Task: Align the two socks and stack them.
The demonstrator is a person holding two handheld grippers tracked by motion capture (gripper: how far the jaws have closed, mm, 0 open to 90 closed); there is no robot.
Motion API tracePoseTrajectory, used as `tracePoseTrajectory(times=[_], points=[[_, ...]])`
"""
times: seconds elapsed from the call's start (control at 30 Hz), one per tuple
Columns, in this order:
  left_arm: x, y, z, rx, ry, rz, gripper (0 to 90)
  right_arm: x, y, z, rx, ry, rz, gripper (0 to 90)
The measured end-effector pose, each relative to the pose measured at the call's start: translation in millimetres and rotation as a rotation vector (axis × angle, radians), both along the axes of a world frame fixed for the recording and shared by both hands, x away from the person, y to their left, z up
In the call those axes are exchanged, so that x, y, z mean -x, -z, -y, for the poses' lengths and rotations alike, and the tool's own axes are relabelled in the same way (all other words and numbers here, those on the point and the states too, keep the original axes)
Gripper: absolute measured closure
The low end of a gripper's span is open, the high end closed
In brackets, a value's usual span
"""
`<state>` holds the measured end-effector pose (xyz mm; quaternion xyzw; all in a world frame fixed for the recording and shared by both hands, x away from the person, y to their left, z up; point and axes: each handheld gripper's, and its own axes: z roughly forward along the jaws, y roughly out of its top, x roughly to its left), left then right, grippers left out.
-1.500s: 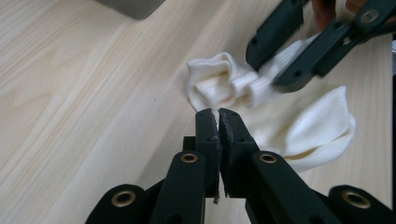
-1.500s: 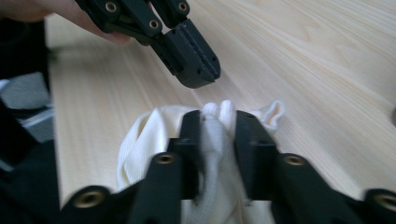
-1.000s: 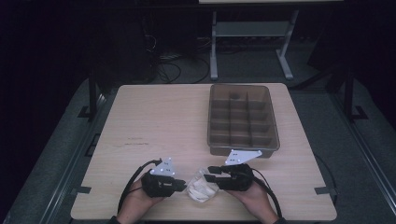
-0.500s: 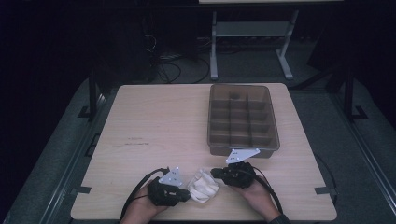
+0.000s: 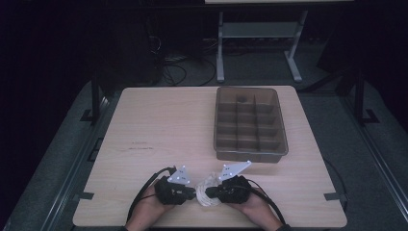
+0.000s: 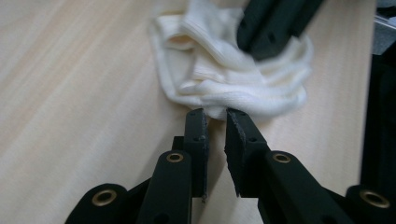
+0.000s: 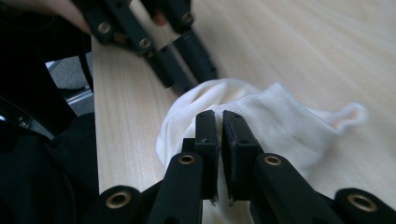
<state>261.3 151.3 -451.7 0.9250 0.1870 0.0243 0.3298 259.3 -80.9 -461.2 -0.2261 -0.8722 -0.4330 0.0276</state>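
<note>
Both grippers pinch a white cloth (image 5: pixel 206 189) near the table (image 5: pixel 163 125) edge.
Left gripper (image 6: pixel 215 116) nearly closed on a fold; right gripper (image 7: pixel 219 116) just closed, gripping fabric — high view adds the compartment tray (image 5: pixel 250 122) beyond, dark room.

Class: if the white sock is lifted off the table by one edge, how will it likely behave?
The white sock lies crumpled in soft ribbed folds, so it will probably droop limply. It looks thin, so likely light. Knit fabric should grip rather than slip.
</note>
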Motion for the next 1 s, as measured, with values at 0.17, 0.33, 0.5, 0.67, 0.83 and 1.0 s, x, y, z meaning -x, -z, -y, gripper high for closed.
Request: tracePoseTrajectory(times=[0.17,0.33,0.5,0.67,0.83,1.0], points=[[-8.4,0.4,1.7,-0.004,-0.011,0.013,78.3,0.7,7.2,-7.1,0.031,-0.008,-0.016,87.6],[-7.4,0.5,0.6,-0.008,-0.010,0.013,78.4,4.6,6.1,-12.0,0.071,-0.004,0.030,89.0],[-6.9,-0.5,-1.3,-0.003,-0.013,0.018,76.9,5.1,5.6,-11.0,0.064,-0.003,0.034,87.6],[-5.6,-2.5,-10.9,0.005,-0.033,0.020,72.2,6.0,-4.1,-1.2,0.017,0.018,0.046,75.2],[-5.0,-1.7,-24.4,0.002,-0.060,0.025,60.8,8.1,-13.2,13.9,-0.013,0.084,0.057,60.9],[-5.6,0.6,-36.2,-0.009,-0.091,0.041,46.5,7.0,-13.8,29.6,-0.010,0.160,0.039,45.4]])
